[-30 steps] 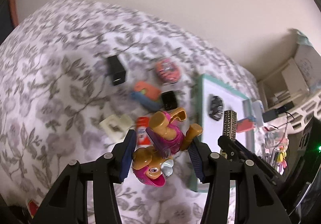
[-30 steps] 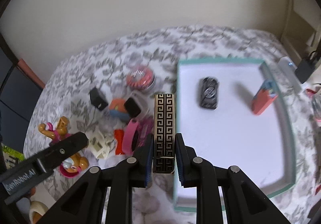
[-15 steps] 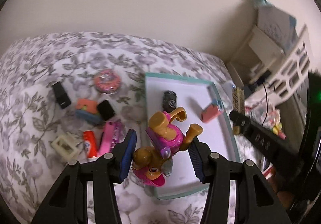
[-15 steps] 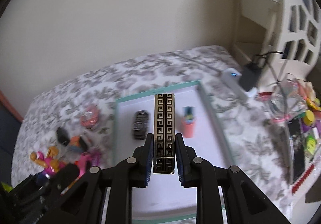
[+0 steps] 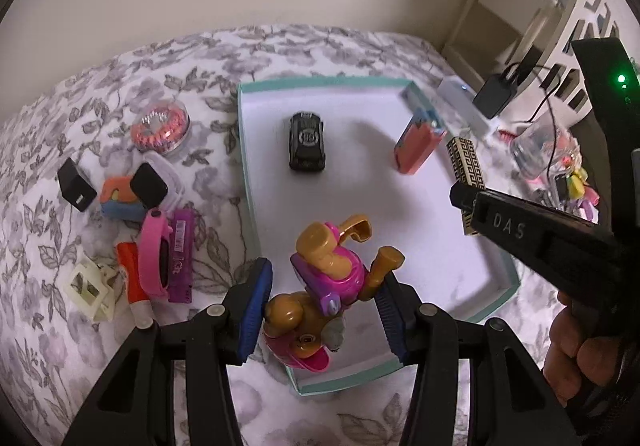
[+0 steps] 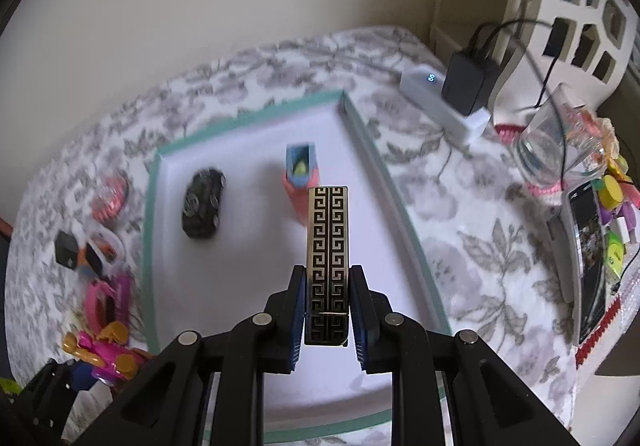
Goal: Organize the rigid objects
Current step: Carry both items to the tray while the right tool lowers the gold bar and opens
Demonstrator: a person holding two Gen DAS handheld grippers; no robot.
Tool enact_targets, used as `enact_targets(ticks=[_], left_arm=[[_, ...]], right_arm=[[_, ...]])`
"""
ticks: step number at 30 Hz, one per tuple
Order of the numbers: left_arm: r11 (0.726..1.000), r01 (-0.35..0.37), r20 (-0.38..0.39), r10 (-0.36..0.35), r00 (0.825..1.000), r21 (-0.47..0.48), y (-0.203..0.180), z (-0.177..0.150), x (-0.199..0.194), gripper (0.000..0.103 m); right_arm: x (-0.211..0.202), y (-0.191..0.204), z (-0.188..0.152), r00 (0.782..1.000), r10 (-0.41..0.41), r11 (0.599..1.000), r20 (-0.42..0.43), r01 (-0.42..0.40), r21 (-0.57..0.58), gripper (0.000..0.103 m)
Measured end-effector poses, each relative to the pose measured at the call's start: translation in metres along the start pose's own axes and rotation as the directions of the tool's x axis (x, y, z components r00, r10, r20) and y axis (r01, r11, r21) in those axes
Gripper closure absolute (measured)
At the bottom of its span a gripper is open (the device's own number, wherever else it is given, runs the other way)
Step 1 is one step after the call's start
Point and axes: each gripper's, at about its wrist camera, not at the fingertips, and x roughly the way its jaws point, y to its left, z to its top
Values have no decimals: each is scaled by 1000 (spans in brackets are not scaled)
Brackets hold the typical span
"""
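My left gripper [image 5: 322, 308] is shut on a brown and pink toy dog [image 5: 326, 286] and holds it over the near left corner of the teal-rimmed white tray [image 5: 245, 150]. My right gripper [image 6: 327, 310] is shut on a black and gold patterned box [image 6: 327, 242], held above the tray [image 6: 150, 246] toward its right side. In the tray lie a black toy car [image 5: 306, 142] and a coral and blue box [image 5: 416, 144]. The right gripper with its box [image 5: 466, 170] also shows in the left wrist view.
Left of the tray on the floral bedspread lie a round pink case [image 5: 160, 124], a black charger [image 5: 76, 186], a pink watch [image 5: 154, 258], a purple ruler [image 5: 182, 254] and a cream clip [image 5: 90, 286]. A power bank [image 6: 444, 108], glass jar [image 6: 548, 146] and phone [image 6: 588, 246] sit at the right.
Both grippers have moved right and nearer the tray. The toy dog now hangs over the tray's near left corner, and the patterned box is farther over its right side.
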Motion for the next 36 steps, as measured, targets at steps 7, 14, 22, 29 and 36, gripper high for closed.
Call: enact_targets(ticks=[7, 14, 22, 29, 36], left_arm=[[1000, -22, -63, 21, 998, -20, 9, -3, 20, 52], [1000, -30, -70, 30, 997, 10, 4, -3, 23, 59], [1000, -17, -84, 18, 996, 13, 4, -4, 26, 60], [1000, -2, -91, 2, 996, -3, 4, -3, 28, 60], [1000, 16, -75, -17, 997, -18, 6, -1, 21, 59]], right_arm=[[18, 5, -7, 998, -13, 999, -57, 11, -32, 81], [34, 4, -12, 994, -24, 999, -107, 20, -42, 81], [45, 3, -17, 990, -40, 998, -137, 33, -54, 81], [46, 6, -17, 990, -46, 997, -134, 37, -65, 80], [45, 8, -15, 991, -49, 996, -126, 40, -74, 79]])
